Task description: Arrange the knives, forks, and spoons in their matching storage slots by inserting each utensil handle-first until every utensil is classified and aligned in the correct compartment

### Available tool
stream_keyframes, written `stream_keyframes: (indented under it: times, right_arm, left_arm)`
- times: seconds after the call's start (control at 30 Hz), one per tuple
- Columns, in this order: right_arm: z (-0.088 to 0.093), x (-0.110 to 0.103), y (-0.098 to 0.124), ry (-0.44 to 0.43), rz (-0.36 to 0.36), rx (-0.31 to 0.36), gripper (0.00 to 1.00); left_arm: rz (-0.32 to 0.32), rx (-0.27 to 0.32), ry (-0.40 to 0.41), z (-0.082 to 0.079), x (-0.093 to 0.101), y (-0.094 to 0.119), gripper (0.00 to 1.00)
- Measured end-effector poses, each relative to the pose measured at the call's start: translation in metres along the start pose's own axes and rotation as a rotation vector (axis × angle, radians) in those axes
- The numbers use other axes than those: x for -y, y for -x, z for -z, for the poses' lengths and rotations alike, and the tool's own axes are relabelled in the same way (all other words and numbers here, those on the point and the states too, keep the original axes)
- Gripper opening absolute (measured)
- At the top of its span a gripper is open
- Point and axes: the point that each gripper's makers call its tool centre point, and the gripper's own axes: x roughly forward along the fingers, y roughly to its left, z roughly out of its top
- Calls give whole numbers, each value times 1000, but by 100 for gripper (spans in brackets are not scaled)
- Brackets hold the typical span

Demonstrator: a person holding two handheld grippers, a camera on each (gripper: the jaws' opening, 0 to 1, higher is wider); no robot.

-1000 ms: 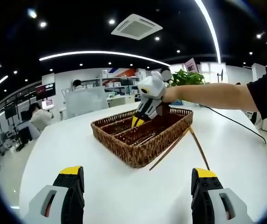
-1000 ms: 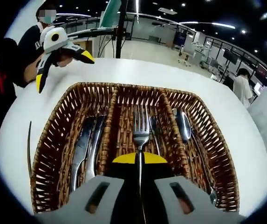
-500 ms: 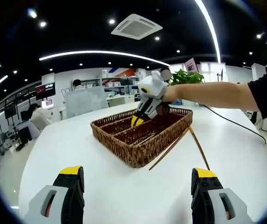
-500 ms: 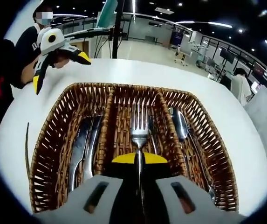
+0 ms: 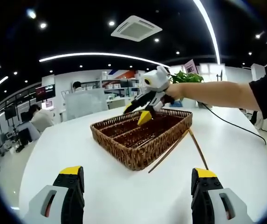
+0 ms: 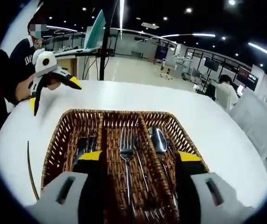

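A brown wicker basket [image 6: 124, 113] with three long compartments sits on the white table. Knives [image 6: 83, 145] lie in its left compartment, forks [image 6: 126, 150] in the middle one and a spoon [image 6: 157, 139] in the right one. My right gripper [image 6: 140, 156] hangs open just above the near end of the basket, with nothing between its jaws. In the left gripper view the basket [image 5: 119, 147] stands mid-table, with the right gripper [image 5: 135, 113] open over its far end. My left gripper [image 5: 138, 172] is open, low over the table, well short of the basket.
Two dark chopsticks [image 5: 170, 148] lie on the white table [image 5: 100, 186] beside the basket's right side; one chopstick [image 6: 29, 163] shows left of the basket in the right gripper view. A person's bare forearm [image 5: 217, 95] reaches in from the right. Office desks and people stand beyond the table.
My right gripper has opened and let go of the fork, which now lies in the middle compartment. The gripper has risen and drawn back from the basket. The left gripper has stayed put.
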Motion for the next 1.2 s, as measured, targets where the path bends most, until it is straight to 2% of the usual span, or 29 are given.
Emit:
stream_keyframes:
  times: [0.1, 0.17, 0.3, 0.37, 0.4, 0.47, 0.53, 0.6, 0.63, 0.77, 0.9, 1.03, 1.07, 1.2]
  right_arm:
    - [-2, -10, 1, -19, -7, 25, 84]
    - [-5, -9, 3, -24, 30, 53, 100]
    - [6, -10, 8, -51, 27, 7, 99]
    - [8, -5, 11, -52, 56, 4, 99]
    - [7, -4, 14, -57, 67, 19, 99]
    - [7, 7, 20, -71, 134, 35, 99]
    - [9, 7, 27, -85, 140, 41, 99]
    - [11, 11, 34, -107, 186, 60, 99]
    - [11, 11, 35, -108, 186, 64, 99]
    - [14, -2, 49, -143, 195, 109, 99]
    - [26, -10, 66, -140, 253, 79, 99]
    - [30, -17, 88, -170, 301, 112, 99]
    - [28, -19, 95, -187, 318, 140, 99]
    - [30, -30, 112, -217, 343, 163, 99]
  left_arm:
    - [-3, -1, -2, 0, -1, 0, 100]
    - [-6, 1, -2, 0, -1, 0, 100]
    - [-11, 15, -1, -3, -1, 0, 100]
    - [-27, 29, -9, -7, -3, 0, 100]
    - [-37, 43, -11, -10, -5, 0, 100]
    - [-41, 62, -6, -14, -5, 1, 100]
    - [-48, 78, 1, -17, -8, 2, 100]
    - [-48, 76, 3, -16, -8, 2, 100]
    - [-47, 74, 1, -16, -7, 2, 100]
    - [-34, 87, -5, -19, -2, 0, 100]
    - [-34, 104, -10, -24, 0, 0, 100]
    - [-47, 126, -18, -30, 0, 1, 100]
    - [-48, 136, -18, -31, 0, 2, 100]
    - [-40, 136, -15, -30, 3, -1, 100]
